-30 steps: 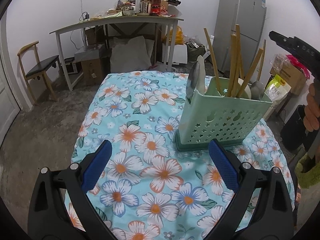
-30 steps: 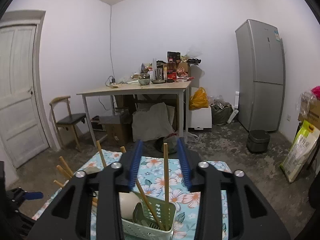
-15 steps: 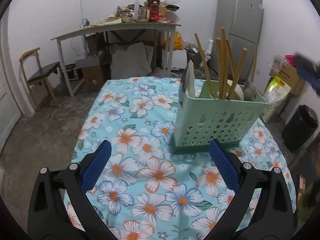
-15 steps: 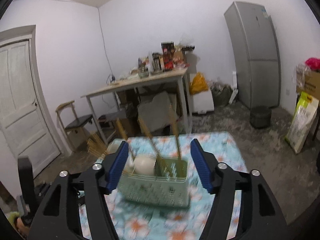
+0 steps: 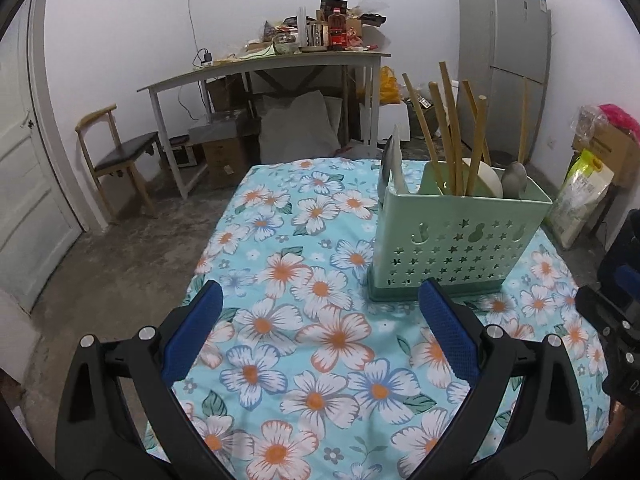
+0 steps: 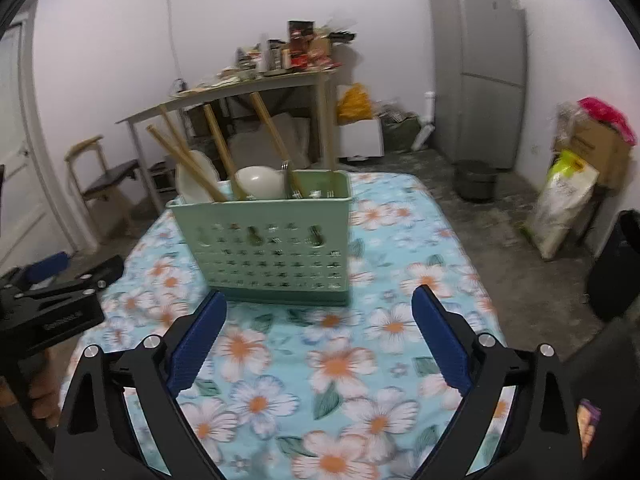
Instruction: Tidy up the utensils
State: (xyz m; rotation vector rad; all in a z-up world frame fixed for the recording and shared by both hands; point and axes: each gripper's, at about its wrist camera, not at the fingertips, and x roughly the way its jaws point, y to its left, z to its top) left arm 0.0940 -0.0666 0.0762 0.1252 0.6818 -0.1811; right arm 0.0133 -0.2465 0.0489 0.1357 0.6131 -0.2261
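A pale green perforated utensil holder (image 5: 460, 240) (image 6: 268, 244) stands on the floral tablecloth (image 5: 320, 340) (image 6: 340, 360). Several wooden-handled utensils (image 5: 448, 128) (image 6: 216, 148), white spoons (image 6: 260, 182) and a grey spoon (image 5: 514, 174) stick up out of it. My left gripper (image 5: 320, 308) is open over the cloth, short of the holder and a little left of it. My right gripper (image 6: 320, 312) hovers just before the holder's front wall; its jaws are opening wide and nothing is between them. The right gripper shows at the left wrist view's right edge (image 5: 616, 312).
A cluttered grey table (image 5: 280, 64) (image 6: 248, 88), a wooden chair (image 5: 116, 156) and a grey fridge (image 5: 504, 52) (image 6: 480, 64) stand beyond the cloth-covered table. Bags and boxes (image 6: 568, 188) and a black bin (image 6: 616, 264) sit to the right.
The right gripper came down from above the holder to cloth level in front of it and spread its jaws. The left gripper drew back slightly.
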